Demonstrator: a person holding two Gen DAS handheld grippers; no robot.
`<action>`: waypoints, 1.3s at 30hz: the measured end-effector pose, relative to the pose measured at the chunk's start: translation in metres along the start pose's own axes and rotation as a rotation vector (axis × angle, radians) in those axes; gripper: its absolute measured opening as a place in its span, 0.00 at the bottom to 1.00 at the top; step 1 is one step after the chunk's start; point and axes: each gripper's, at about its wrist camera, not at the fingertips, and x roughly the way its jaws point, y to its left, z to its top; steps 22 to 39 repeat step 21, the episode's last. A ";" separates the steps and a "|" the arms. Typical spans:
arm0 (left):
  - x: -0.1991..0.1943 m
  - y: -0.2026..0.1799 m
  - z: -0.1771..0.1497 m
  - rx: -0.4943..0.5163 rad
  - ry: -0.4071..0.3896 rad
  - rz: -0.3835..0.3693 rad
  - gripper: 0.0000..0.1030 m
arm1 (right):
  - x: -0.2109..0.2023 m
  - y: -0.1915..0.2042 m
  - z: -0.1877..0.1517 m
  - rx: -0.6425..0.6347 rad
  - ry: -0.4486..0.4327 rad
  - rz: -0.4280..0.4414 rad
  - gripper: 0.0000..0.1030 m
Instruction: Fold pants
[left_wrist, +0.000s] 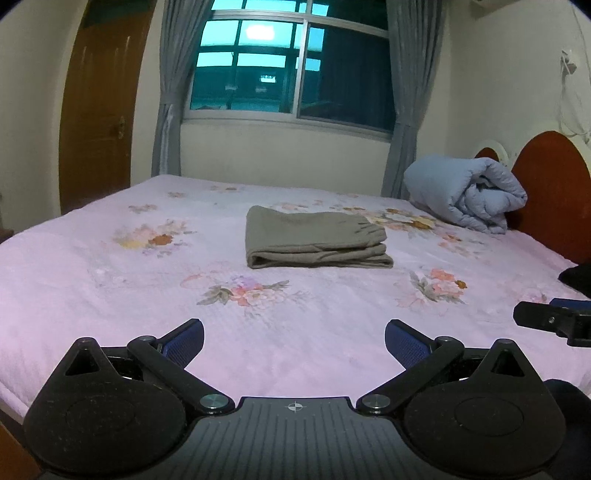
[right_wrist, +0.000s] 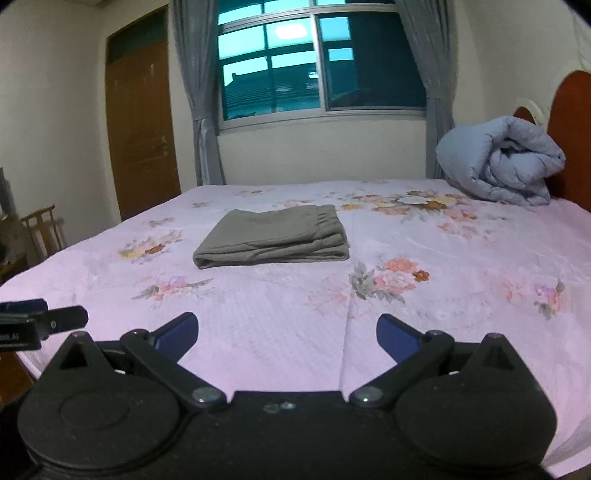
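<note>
- Left wrist view: one pair of grey-green fabric pants (left_wrist: 317, 238), folded into a compact layered rectangle, lying near mid-bed on the pink floral bedsheet (left_wrist: 110, 295), at 12 o'clock from the left gripper (left_wrist: 294, 341).
- Jaws of that gripper spread wide, released, holding nothing, with bare sheet showing between the two blue pads; well apart from the pants, probably pulled back because the folding looks complete.
- Tip of the right gripper (left_wrist: 554, 319) visible at 3 o'clock, level with its partner and likewise clear of the cloth.
- One rolled pale-blue quilted duvet (left_wrist: 465, 192) at 2 o'clock, pushed against the red-brown wooden headboard (left_wrist: 546, 184), likely to leave folding room.
- Right wrist view: same single pants bundle (right_wrist: 271, 238) at 11 o'clock from the right gripper (right_wrist: 287, 334), stacked layers facing the camera, gathered waistband on the far right edge.
- Jaws released here too, empty, hovering over the near part of the bedsheet (right_wrist: 461, 314).
- Left gripper (right_wrist: 44, 319) seen at 9 o'clock.
- Counted: one pants bundle, one duvet (right_wrist: 502, 166), two grippers, one brown wooden door (right_wrist: 140, 129), one window (right_wrist: 317, 59) between two grey curtains.
</note>
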 end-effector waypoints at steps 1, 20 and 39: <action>0.000 -0.001 0.000 0.006 -0.003 -0.004 1.00 | 0.000 0.000 -0.001 0.002 -0.001 0.001 0.94; -0.004 -0.015 -0.001 0.069 -0.031 0.002 1.00 | -0.004 0.002 -0.001 -0.016 -0.009 0.003 0.94; -0.004 -0.015 -0.001 0.070 -0.028 0.002 1.00 | -0.004 0.002 -0.001 -0.015 -0.008 0.003 0.94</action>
